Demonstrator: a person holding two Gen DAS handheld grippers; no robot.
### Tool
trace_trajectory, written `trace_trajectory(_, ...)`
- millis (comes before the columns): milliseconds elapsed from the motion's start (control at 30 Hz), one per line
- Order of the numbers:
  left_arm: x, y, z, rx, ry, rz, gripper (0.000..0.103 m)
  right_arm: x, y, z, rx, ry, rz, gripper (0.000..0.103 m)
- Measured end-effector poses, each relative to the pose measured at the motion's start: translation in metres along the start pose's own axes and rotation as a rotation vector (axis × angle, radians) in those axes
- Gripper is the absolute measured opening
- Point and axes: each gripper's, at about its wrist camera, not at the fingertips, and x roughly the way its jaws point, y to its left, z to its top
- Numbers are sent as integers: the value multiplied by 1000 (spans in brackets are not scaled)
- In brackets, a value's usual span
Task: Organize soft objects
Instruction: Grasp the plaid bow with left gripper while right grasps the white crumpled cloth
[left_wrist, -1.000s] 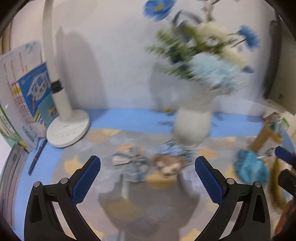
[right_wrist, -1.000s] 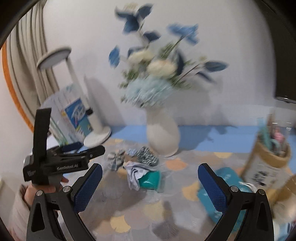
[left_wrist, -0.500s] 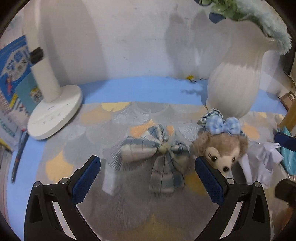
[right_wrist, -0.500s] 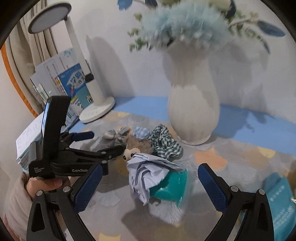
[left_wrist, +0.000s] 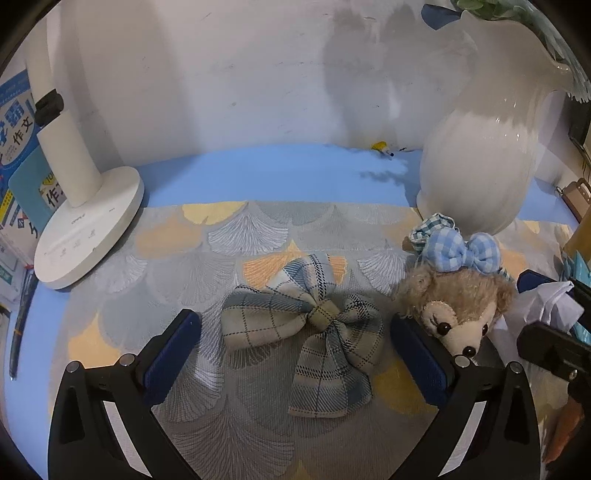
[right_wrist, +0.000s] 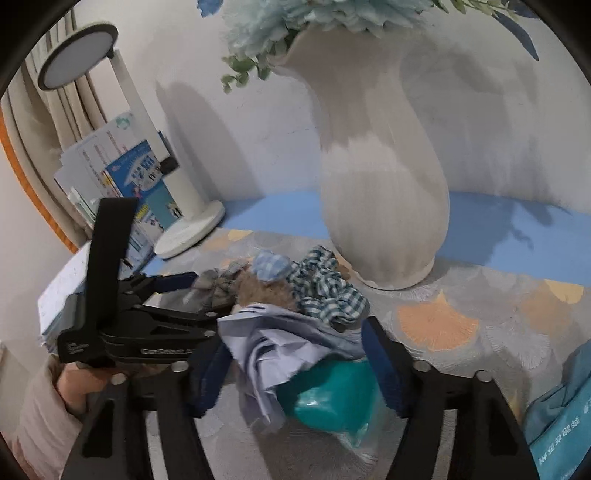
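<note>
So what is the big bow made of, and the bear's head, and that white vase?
The plaid bow looks like woven cotton-type cloth: matte, with printed or woven check lines and soft puffed folds. The bear head looks like plush, fuzzy tan pile with shiny bead eyes, probably plastic. The white vase looks like glazed ceramic: glossy highlights and a ribbed, hard surface, though it could be plastic.
</note>
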Motion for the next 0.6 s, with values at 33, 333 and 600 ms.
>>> trace_trajectory(33,0,-1,0,2,-4,1,102,-1,0,0,3,-7,13,61)
trace_trajectory(333,-19,7,-5,-43,-88,-41,28,-8,-3,0,25,-54,51,47)
trace_trajectory(600,-28,13,-10,-80,-131,-67,27,-19,-31,-3,177,-109,194,46)
